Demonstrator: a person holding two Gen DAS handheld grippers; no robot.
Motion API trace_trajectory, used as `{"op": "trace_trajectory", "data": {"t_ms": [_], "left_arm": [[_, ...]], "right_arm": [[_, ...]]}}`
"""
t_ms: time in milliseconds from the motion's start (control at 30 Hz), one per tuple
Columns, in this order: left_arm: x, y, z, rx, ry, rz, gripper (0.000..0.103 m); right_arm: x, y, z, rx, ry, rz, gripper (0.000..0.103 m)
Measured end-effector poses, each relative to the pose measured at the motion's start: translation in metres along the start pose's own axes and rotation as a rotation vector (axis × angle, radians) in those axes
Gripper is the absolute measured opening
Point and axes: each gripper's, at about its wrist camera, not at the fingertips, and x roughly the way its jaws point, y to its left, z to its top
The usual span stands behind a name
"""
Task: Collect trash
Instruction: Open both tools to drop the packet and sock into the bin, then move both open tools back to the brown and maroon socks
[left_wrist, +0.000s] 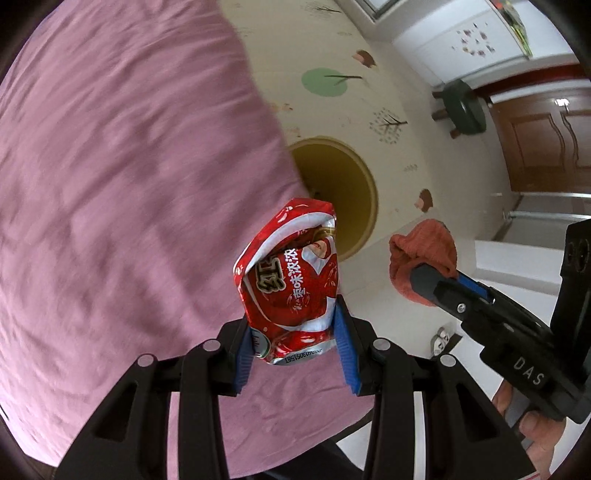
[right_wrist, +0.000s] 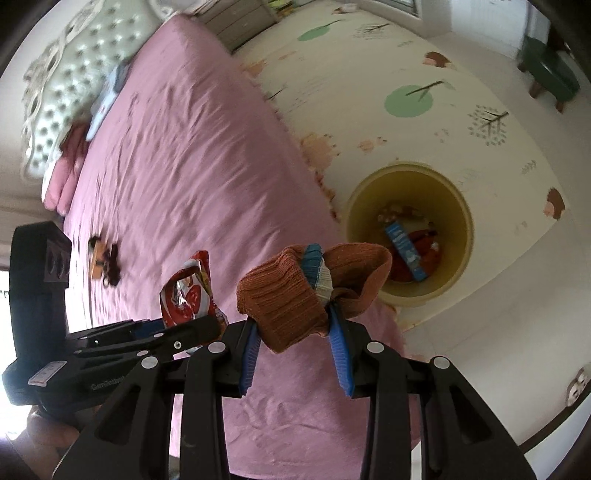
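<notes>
My left gripper (left_wrist: 293, 332) is shut on a crumpled red snack wrapper (left_wrist: 291, 273) and holds it above the edge of the pink bed, near the yellow trash bin (left_wrist: 364, 192) on the floor. My right gripper (right_wrist: 295, 332) is shut on an orange knitted sock (right_wrist: 291, 295) with a blue and white band, also held above the bed edge. The bin (right_wrist: 461, 206) holds a blue box and red wrappers. In the right wrist view, the left gripper with the wrapper (right_wrist: 188, 295) is at the left. In the left wrist view, the right gripper and sock (left_wrist: 421, 254) are at the right.
The pink bed (right_wrist: 184, 166) has a small brown object (right_wrist: 105, 262) on it, pillows and a tufted headboard (right_wrist: 66, 85) at the far end. A patterned cream floor mat (right_wrist: 443, 129) surrounds the bin. A green stool (left_wrist: 461, 107) and a wooden door (left_wrist: 546, 144) stand beyond.
</notes>
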Motion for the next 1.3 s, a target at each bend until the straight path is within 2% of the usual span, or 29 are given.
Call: {"op": "trace_trajectory", "data": {"t_ms": [267,400,433,467,500,533,667,933,1300], "left_arm": [[0.01,-0.049,0.035,0.112,0.015,-0.027,0.04],[0.012,-0.072,0.045,0.171,0.004,-0.053,0.041],[0.011,-0.079,0.047,0.19,0.005,-0.065,0.045],[0.01,-0.085,0.048,0.212,0.001,-0.06,0.059],[0.008,-0.091,0.049,0.234,-0.013,-0.04,0.066],[0.006,-0.094,0.048,0.249,-0.026,-0.028,0.078],[0.003,-0.103,0.045,0.296,-0.036,0.004,0.08],[-0.013,-0.083,0.034,0.272,-0.058,0.022,0.08],[-0.05,0.001,0.006,0.11,-0.134,0.027,0.08]], "right_arm": [[-0.026,-0.043,0.029,0.071,-0.049,-0.018,0.036],[-0.04,-0.058,0.041,0.086,-0.07,-0.016,0.041],[-0.042,-0.06,0.043,0.087,-0.077,-0.017,0.043],[-0.046,-0.064,0.046,0.087,-0.087,-0.026,0.046],[-0.049,-0.066,0.049,0.089,-0.096,-0.031,0.05],[-0.054,-0.069,0.051,0.096,-0.111,-0.033,0.051],[-0.064,-0.076,0.058,0.122,-0.143,-0.032,0.051],[-0.051,-0.052,0.057,0.072,-0.106,-0.025,0.051],[-0.012,0.038,0.042,-0.104,-0.004,0.001,0.051]]}}
